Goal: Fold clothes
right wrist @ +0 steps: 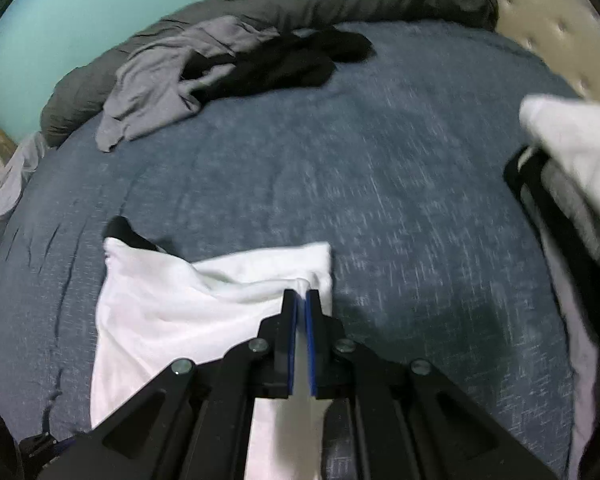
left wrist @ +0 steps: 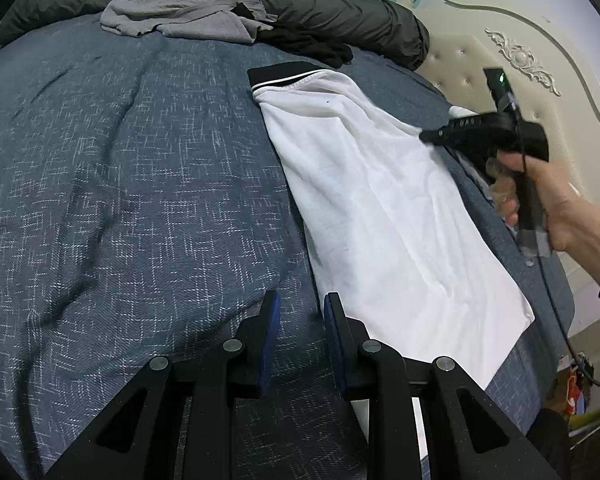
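Right gripper (right wrist: 302,296): jaws drawn together on a pinch of the white shirt (right wrist: 160,312) at its edge, cloth visible running between the blue pads. Left gripper (left wrist: 298,308): jaws parted with a clear gap, nothing between them, poised over the blue bedspread (left wrist: 120,180) just beside the shirt's near edge.

Location: the white shirt (left wrist: 380,208) lies lengthwise on the bedspread, narrowed to a long panel, black collar band at the far end, hem toward the left gripper.

Handling, as judged: thin knit, light, limp, no stiffness. It will sag and crease from any single hold; 2 holds on corners or a seam edge should carry it flatter than 1 mid-panel pinch. The bedspread is soft and may drag the cloth.

Surroundings: 1 grey garment (left wrist: 188,12) and 1 black garment (left wrist: 312,46) heaped at the far side against a dark rolled duvet (left wrist: 340,4), well apart from the shirt. Further white and grey cloth (right wrist: 572,152) sits near the right edge, blurred. Padded headboard (left wrist: 480,68) beyond. Nothing lies on the open bedspread beside the shirt.
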A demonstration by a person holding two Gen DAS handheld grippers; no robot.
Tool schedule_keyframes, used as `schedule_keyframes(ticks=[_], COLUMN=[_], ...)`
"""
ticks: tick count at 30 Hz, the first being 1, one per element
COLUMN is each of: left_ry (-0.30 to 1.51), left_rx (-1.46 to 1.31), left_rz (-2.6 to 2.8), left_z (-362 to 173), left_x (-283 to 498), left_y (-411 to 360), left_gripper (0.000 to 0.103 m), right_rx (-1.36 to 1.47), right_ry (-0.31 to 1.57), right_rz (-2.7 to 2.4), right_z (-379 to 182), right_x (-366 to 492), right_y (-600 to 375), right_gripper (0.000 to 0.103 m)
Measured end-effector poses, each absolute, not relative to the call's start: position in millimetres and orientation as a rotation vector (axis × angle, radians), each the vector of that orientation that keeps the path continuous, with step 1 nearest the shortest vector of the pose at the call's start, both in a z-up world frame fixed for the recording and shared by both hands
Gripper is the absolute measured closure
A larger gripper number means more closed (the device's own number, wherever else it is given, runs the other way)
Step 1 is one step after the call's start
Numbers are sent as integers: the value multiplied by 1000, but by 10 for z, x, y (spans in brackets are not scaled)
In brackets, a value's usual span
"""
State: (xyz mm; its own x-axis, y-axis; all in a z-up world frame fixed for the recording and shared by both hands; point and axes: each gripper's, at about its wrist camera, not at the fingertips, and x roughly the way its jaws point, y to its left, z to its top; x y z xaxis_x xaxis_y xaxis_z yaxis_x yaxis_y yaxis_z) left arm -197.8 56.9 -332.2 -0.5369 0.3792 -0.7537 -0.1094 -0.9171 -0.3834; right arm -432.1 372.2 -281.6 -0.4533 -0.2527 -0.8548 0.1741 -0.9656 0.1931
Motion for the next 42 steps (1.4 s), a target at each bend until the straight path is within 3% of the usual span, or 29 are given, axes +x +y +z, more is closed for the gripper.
schedule_keyframes(ticks=[10, 17, 19, 24, 29, 37, 42], left_ry=[-425, -441, -450, -470, -498, -502, -489], left_rx=[-1341, -1337, -1339, -1347, -1349, -1341, -1340], left_rz=[2488, 2496, 2499, 2503, 2511, 2507, 2501], left_z=[-3347, -3325, -3325, -3327, -3324, -3295, -3293], left_x=[-2008, -2031, -2044, -2050, -2055, -2041, -2039], left_y=[572, 552, 527, 447, 353, 348, 390], left_gripper=[78, 78, 78, 78, 78, 78, 78], right_rx=[1563, 1291, 1263, 1235, 1218, 1220, 1245], right_ry=[-55, 11, 45, 184, 440, 787, 908], right_rz=[-2477, -2443, -2385, -2230, -2128, -1990, -1928], right_z=[-2965, -2462, -2406, -2329, -2321, -2429, -2614], right_x=[-4292, -4268, -4271, -4288, -4311, -4312, -4307], right_y=[3776, 3377, 3178, 2520, 1862, 1313, 1185], right_gripper=[98, 76, 75, 75, 75, 75, 75])
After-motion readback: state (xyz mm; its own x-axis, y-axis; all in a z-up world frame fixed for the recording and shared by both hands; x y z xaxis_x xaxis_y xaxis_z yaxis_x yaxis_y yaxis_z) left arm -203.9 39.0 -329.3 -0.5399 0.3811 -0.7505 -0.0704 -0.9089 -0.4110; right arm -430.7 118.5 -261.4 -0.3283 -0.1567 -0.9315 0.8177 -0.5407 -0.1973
